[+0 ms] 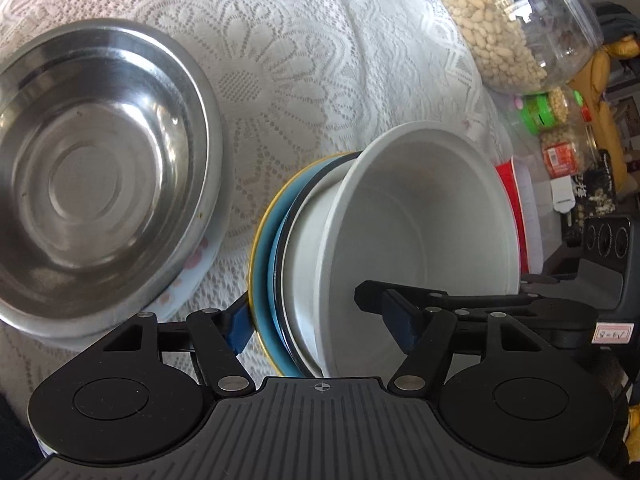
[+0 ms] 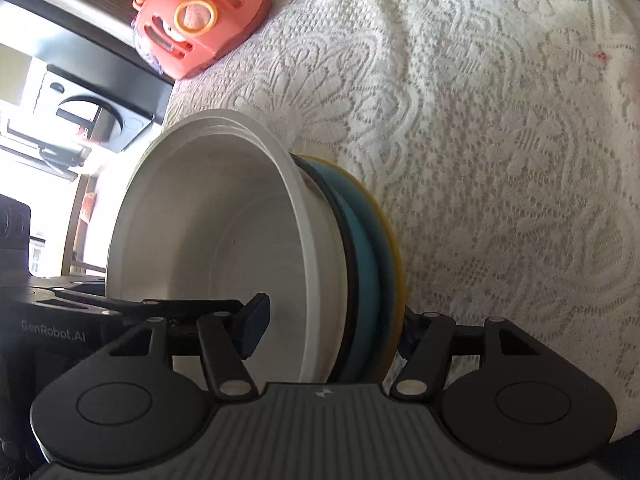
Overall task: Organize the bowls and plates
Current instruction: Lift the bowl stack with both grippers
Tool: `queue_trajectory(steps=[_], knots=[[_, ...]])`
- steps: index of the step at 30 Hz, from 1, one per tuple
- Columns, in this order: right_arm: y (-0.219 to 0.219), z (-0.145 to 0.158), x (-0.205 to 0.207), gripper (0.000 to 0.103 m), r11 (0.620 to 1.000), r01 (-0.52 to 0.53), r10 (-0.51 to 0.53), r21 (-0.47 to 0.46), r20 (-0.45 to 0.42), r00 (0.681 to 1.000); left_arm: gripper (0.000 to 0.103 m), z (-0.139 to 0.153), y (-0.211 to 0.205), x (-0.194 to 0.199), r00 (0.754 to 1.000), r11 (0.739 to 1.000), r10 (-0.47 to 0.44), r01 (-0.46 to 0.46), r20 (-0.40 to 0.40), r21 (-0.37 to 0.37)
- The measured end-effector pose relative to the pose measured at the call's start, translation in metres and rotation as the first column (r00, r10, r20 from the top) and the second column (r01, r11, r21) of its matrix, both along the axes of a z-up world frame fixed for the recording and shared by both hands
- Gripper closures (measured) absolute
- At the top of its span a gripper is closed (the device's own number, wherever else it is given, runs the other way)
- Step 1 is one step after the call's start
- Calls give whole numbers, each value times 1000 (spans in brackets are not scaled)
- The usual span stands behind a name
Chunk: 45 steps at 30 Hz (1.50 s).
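Observation:
A stack of dishes has a white bowl [image 1: 420, 224] nested in another white bowl, then a black-rimmed dish, a blue plate [image 1: 276, 280] and a yellow plate [image 1: 256, 248] at the bottom. My left gripper [image 1: 312, 312] is shut on the stack's rim, one pad under the yellow plate and one finger inside the white bowl. At the opposite rim my right gripper [image 2: 332, 320] clamps the same stack, with one finger inside the white bowl [image 2: 224, 232] and the other behind the yellow plate [image 2: 394, 264]. Both views are rolled sideways.
A steel bowl [image 1: 96, 176] sits on a flowered plate [image 1: 188, 276] on the lace tablecloth [image 1: 280, 72]. A clear jar of nuts [image 1: 512, 28], smaller jars [image 1: 560, 140] and a red-rimmed dish [image 1: 520, 200] stand beyond. A pink plastic toy [image 2: 196, 16] lies at the table's edge.

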State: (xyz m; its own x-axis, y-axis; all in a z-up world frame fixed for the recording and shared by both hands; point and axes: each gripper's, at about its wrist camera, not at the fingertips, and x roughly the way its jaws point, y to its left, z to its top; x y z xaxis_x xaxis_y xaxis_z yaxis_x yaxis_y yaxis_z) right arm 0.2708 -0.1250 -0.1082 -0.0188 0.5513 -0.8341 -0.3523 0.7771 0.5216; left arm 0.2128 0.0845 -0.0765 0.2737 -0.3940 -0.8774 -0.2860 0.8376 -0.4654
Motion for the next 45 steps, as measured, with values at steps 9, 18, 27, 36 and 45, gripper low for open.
queue_trajectory(steps=[9,18,27,36,45], knots=[[-6,-1,3,39,999,28,-29,16,8,1000,31,-4,-3,7,1000,1000,14,-14,0,23],[-18,-9,6,39,999,45,-45,22,-15,999,31,-7,-7,7,1000,999,13,-13,6,48],[-17,-8,5,40,998,57,-56,24,-10,998,32,-8,-4,8,999,999,36,-35,-9,34],[-12,2,-1,46,1000,13,-13,15,21,1000,33,-5,-9,3,1000,1000,18,-17,-13,19],[-13,-2,1,50,999,35,-35,13,-5,999,33,-9,-9,4,999,999,29,-28,-16,24]])
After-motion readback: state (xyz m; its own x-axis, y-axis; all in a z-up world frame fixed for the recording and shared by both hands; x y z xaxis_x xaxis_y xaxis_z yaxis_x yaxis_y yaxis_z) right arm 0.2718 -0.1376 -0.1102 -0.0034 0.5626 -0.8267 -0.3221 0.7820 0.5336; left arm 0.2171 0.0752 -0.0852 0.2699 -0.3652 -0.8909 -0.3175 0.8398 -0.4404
